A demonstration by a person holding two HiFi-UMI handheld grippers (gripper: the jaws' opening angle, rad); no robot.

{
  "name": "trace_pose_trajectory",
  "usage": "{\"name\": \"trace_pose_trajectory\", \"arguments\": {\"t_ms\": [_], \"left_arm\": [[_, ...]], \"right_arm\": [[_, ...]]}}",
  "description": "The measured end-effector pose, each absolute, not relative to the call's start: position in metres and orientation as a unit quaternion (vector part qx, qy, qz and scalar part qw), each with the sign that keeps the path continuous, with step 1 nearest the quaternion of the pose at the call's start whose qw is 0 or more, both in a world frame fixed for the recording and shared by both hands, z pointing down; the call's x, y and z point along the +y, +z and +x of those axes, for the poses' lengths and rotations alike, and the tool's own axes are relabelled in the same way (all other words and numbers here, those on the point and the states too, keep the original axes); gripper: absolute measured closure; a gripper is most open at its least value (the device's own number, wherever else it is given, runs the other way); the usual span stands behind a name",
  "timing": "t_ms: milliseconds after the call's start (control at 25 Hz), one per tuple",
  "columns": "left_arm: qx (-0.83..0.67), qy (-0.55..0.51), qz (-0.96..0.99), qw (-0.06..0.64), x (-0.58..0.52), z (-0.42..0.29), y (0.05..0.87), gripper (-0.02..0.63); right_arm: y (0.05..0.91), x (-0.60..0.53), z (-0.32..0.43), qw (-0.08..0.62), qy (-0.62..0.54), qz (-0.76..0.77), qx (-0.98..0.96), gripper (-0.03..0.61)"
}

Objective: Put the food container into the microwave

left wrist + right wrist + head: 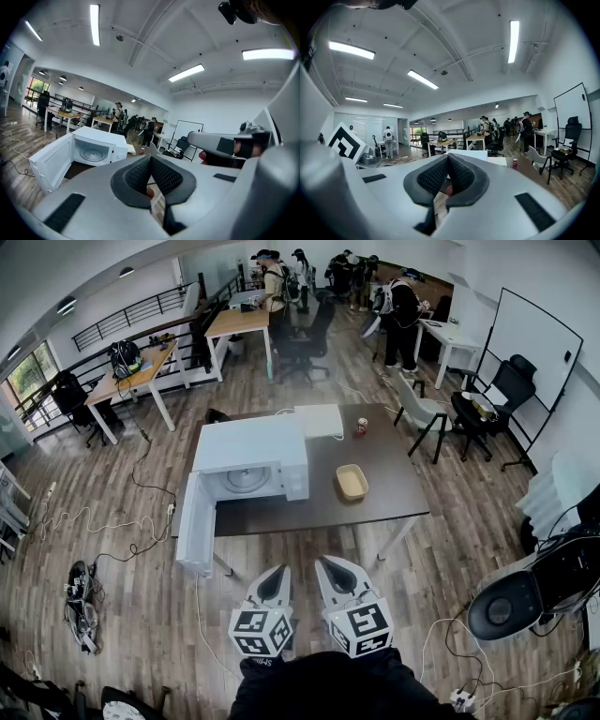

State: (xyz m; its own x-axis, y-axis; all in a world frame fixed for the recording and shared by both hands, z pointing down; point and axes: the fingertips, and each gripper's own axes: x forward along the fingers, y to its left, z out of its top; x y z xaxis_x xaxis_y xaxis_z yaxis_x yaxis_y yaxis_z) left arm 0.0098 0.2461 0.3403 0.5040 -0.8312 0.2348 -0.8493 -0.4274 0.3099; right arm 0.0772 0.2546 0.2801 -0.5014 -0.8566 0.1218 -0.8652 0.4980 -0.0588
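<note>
Jaws pressed together, empty, on left gripper point(275, 571) and right gripper point(329, 564), held back, well short of table point(389, 507), likely awaiting approach; food container point(352, 481) lying there just right of microwave point(251, 448), door point(195, 521) swung open for loading

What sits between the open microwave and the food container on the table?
Nothing: in the head view only bare tabletop separates the microwave and the food container.

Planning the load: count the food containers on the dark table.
1: the food container sits on the table, right of the open microwave; others could hide behind it.
</note>
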Motion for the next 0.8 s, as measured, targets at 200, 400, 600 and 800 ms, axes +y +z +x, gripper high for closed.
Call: {"name": "trace_pose_trajectory", "arguments": {"t_ms": [200, 400, 600, 800], "left_arm": [[-0.492, 0.021, 0.848, 0.196, 0.239, 0.007, 0.342, 0.581], [-0.483, 0.021, 0.852, 0.200, 0.239, 0.004, 0.345, 0.581], [-0.480, 0.026, 0.853, 0.203, 0.242, -0.004, 0.349, 0.581], [-0.485, 0.030, 0.849, 0.209, 0.245, -0.022, 0.357, 0.581]], "right_arm": [[0.282, 0.250, 0.071, 0.042, 0.044, 0.502, -0.863, 0.555], [0.284, 0.250, 0.071, 0.047, 0.047, 0.515, -0.855, 0.555], [0.285, 0.252, 0.062, 0.023, 0.067, 0.507, -0.859, 0.555], [0.295, 0.251, 0.045, 0.032, 0.078, 0.500, -0.862, 0.555]]}}
